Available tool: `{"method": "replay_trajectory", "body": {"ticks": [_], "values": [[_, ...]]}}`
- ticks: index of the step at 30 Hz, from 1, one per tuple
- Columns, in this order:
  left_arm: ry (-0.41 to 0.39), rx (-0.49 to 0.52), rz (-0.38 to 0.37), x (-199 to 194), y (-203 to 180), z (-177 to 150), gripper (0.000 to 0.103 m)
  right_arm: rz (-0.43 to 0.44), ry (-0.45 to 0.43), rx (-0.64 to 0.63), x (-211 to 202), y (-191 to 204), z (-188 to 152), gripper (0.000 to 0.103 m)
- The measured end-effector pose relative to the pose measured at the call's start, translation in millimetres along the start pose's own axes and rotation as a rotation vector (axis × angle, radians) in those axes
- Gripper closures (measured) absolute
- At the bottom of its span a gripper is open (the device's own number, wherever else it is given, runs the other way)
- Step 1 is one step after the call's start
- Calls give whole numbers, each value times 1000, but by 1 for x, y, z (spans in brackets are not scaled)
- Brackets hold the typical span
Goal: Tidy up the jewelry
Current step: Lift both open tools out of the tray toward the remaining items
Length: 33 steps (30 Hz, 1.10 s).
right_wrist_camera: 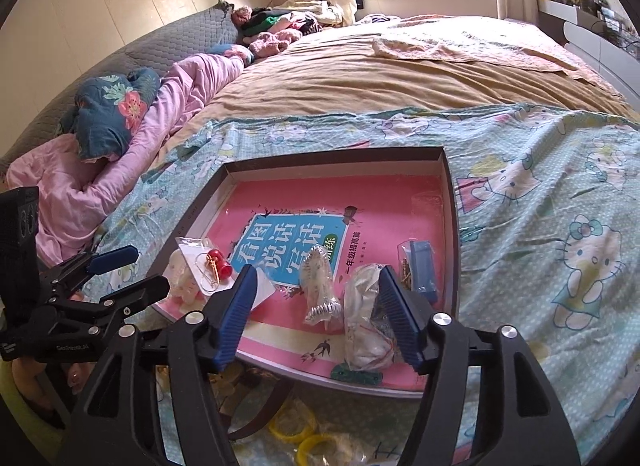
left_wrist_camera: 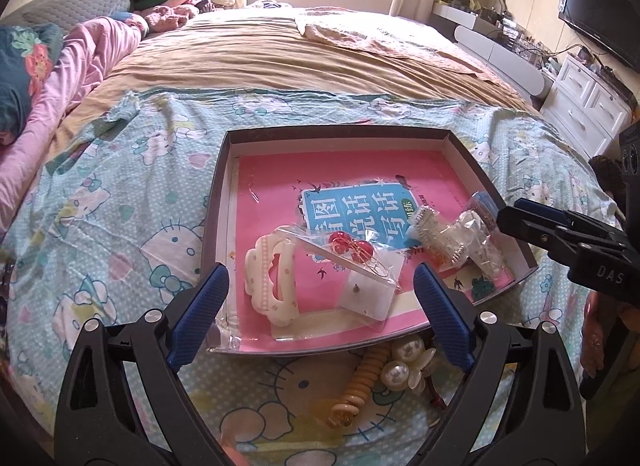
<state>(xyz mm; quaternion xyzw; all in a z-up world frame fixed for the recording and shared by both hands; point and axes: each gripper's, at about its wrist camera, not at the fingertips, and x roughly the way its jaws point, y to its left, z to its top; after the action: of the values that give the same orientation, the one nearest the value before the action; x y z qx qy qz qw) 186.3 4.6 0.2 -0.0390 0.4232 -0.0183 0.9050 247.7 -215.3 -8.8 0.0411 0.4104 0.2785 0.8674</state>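
The jewelry sits mostly inside a shallow dark-walled cardboard box lid [left_wrist_camera: 218, 201] lying on the bed, its floor covered by a pink booklet with a blue title panel [left_wrist_camera: 356, 209]. Collected there are a clear flat packet holding red bead earrings on gold hooks [left_wrist_camera: 352, 250], a cream scalloped plastic hair claw [left_wrist_camera: 272, 282], a silver-toned toothed hair comb in clear wrap [right_wrist_camera: 320, 286], a crumpled clear bag of small pieces [right_wrist_camera: 366, 318] and a small blue box with gold pins beside it [right_wrist_camera: 422, 270]. The lid appears to serve as the sorting tray: items lie loosely at its near end, some overlapping, none arranged in rows.

Not yet in the tray are a cluster of large pearl-like beads with a tan ribbed hair tie [left_wrist_camera: 400, 366] on the cartoon-cat print sheet [left_wrist_camera: 120, 225] just outside the near wall, and yellow rings [right_wrist_camera: 300, 434] near a dark band in the right wrist view. In my judgement these remain to be moved.

The right gripper [right_wrist_camera: 316, 318] stands with its blue pads apart, pressing on nothing; the comb and the crumpled bag lie on the booklet in the line of sight between its jaws. The spread suggests a piece just set down here, though that is inference.

The left gripper [left_wrist_camera: 320, 314] is likewise spread wide and empty, tilted down over the near wall, with the hair claw and earring packet seen between its jaws. Both tools angle downward from the near side of the tray, left and right well apart.
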Motion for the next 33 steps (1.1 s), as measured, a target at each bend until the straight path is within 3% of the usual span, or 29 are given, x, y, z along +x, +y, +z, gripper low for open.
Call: {"method": "replay_trajectory", "body": {"ticks": [3, 9, 18, 33], "values": [[-14, -3, -1, -9, 1, -1, 14, -4, -30, 4, -15, 3, -1, 25], [-45, -5, 0, -26, 0, -3, 11, -17, -79, -13, -42, 12, -4, 18], [-89, -10, 2, -50, 1, -10, 11, -12, -125, -46, -69, 29, -10, 18], [-110, -7, 16, -68, 2, -30, 11, -7, -131, -73, -83, 39, -29, 18]]}}
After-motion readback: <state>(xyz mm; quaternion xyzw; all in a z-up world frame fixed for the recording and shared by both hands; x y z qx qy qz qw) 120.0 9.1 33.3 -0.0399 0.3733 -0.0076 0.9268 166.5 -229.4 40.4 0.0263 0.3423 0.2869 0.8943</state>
